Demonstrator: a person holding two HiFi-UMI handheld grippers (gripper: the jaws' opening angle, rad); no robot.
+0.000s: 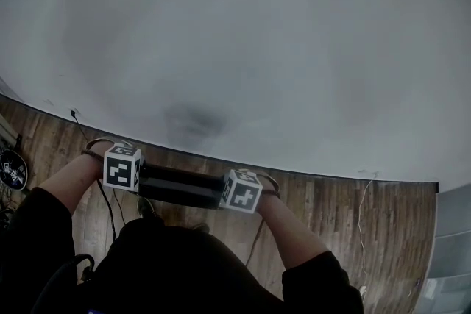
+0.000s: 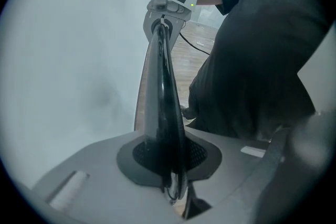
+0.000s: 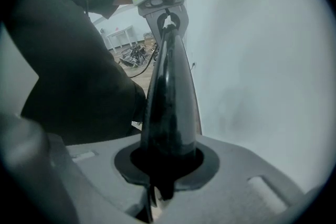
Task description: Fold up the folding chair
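Gripping a black bar (image 1: 182, 186) at both ends. Head view: left gripper (image 1: 126, 171) on its left end, right gripper (image 1: 241, 191) on its right end. The bar lies level just in front of my torso, above the wood floor (image 1: 331, 209) and close to a pale wall (image 1: 257, 48). I take the bar for the folding chair's top rail. The rest of the chair is hidden under my body, so I can't tell how far it's folded.

Left gripper view: left gripper (image 2: 176, 186) has its jaws clamped on the bar (image 2: 163, 113), pads tight on both sides with no gap. The bar runs straight away to the right gripper (image 2: 169, 5) at the far end, with my dark torso (image 2: 252, 60) beside it.

Right gripper view: right gripper (image 3: 157, 186) has its jaws closed on the bar (image 3: 170, 107), seated deep in the pads. The left gripper (image 3: 164, 5) is at the other end and the wall (image 3: 262, 60) is on the right.

To do it well:
- Grip evenly at both ends.
- Move the two ends together so the bar doesn't twist or slip; it looks glossy.
- Stay off the wall.
- Don't let go until the frame is flat and resting on something.
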